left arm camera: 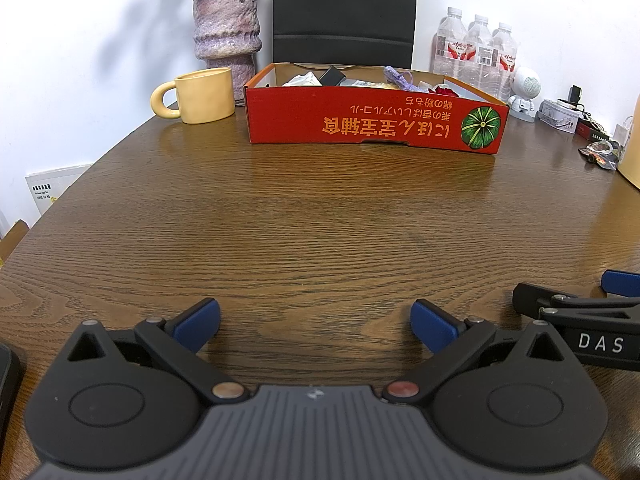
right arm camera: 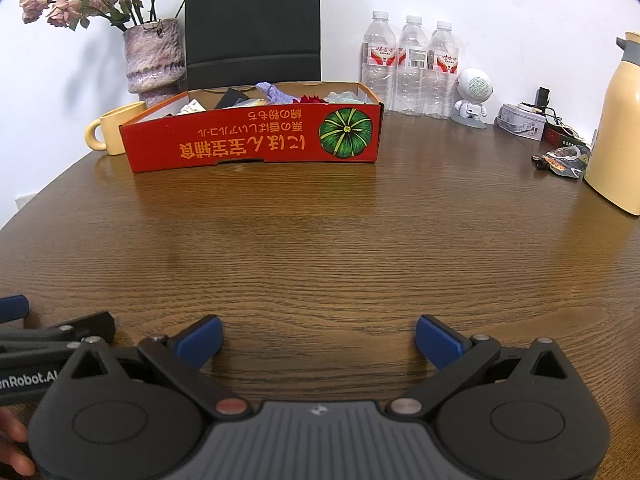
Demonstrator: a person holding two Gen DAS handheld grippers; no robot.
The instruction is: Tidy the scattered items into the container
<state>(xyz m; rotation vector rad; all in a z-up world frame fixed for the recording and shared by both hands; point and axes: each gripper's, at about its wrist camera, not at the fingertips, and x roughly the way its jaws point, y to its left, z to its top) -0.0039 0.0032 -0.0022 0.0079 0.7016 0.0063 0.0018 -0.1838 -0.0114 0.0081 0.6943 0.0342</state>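
A red cardboard box with a pumpkin picture stands at the far middle of the brown wooden table; it also shows in the right wrist view. Several small items lie inside it, among them a purple cloth and a red flower. My left gripper is open and empty, low over the table near its front edge. My right gripper is open and empty beside it; part of it shows at the right of the left wrist view.
A yellow mug and a purple vase with dried flowers stand left of the box. A black chair back is behind it. Three water bottles, a white robot figure, a wrapper and a cream thermos stand at right.
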